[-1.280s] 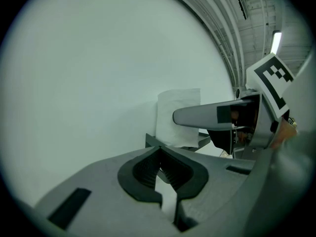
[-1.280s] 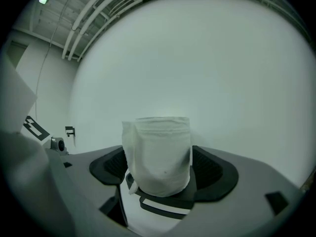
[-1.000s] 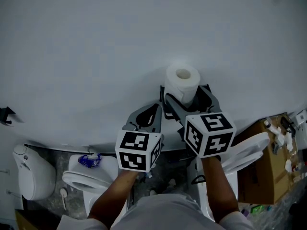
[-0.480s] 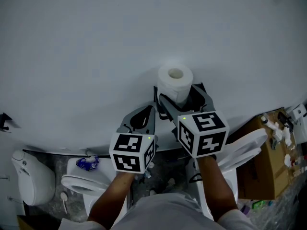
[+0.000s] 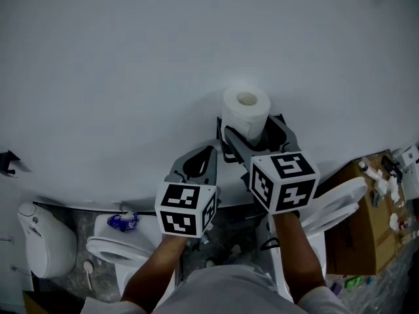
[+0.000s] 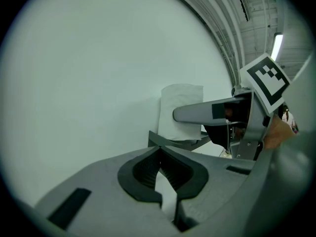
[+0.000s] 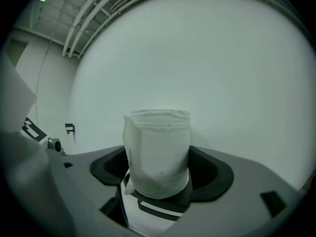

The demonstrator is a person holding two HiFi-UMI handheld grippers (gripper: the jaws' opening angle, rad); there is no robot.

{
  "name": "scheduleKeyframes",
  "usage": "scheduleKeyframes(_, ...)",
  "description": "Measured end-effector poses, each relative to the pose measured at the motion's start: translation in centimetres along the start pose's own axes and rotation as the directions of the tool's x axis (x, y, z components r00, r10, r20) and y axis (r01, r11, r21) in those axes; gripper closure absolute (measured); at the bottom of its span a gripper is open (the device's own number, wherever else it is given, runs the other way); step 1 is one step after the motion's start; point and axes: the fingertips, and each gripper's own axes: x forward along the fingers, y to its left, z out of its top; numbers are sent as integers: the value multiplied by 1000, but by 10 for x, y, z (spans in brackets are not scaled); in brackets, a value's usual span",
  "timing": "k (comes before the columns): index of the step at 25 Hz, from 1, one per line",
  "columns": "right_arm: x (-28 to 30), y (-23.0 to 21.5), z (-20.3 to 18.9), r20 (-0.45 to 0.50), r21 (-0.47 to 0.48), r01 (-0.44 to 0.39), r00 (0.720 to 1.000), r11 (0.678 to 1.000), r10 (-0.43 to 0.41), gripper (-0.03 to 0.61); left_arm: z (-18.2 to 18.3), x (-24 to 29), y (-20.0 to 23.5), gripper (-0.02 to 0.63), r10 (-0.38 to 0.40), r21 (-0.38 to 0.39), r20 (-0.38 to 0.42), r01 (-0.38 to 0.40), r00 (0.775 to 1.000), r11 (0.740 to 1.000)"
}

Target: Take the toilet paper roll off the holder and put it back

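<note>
A white toilet paper roll [image 5: 245, 112] stands upright between the jaws of my right gripper [image 5: 253, 136], which is shut on it in front of the white wall. In the right gripper view the roll [image 7: 158, 152] fills the space between the jaws of the right gripper [image 7: 158, 184]. My left gripper [image 5: 198, 162] sits just left of it, shut with nothing in it; in its own view the left gripper [image 6: 159, 151] has its jaw tips touching, and the roll [image 6: 180, 110] shows beyond. A small black bracket [image 5: 8, 163] is fixed to the wall far left, also seen as the bracket [image 7: 69, 128].
Below stand white toilets [image 5: 40, 242], one toilet bowl [image 5: 110, 248] with a blue wrapper [image 5: 120, 222] on its tank. A raised toilet seat [image 5: 335, 207] and a cardboard box [image 5: 363, 237] with small items lie at the right.
Both grippers and the held roll drifted slightly left, then back right. The right gripper stays shut on the roll and the left stays shut.
</note>
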Motion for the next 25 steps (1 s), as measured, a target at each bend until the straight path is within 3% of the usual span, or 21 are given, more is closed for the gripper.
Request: scheduleKeyframes(25,-48,21,-1,43,-22,67,997,998,-66,215,2,-31,-22,609,-88,4,30,88,996,996)
